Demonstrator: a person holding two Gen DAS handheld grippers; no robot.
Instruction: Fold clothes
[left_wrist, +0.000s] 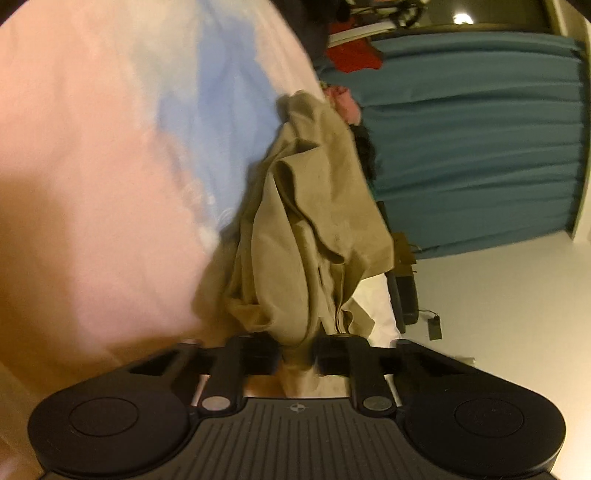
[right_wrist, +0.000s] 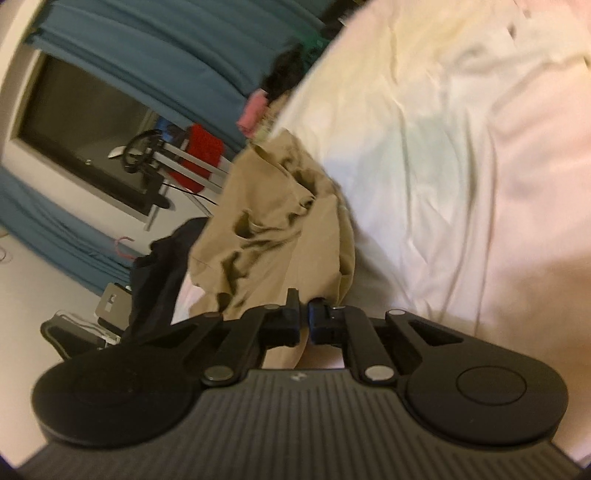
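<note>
Both the left gripper (left_wrist: 298, 350) and right gripper (right_wrist: 305, 320) pinch the soft, limp khaki garment (left_wrist: 314, 229) beside the bed (left_wrist: 92, 166); grip hems.

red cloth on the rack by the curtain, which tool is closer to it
Cannot tell: both tools are far from the red cloth. The left tool and the right tool each pinch the tan garment on the bed.

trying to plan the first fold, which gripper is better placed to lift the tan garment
Left, though narrowly. The left gripper is clamped on a thick bunch of the tan garment; the right gripper pinches only a thin edge.
</note>
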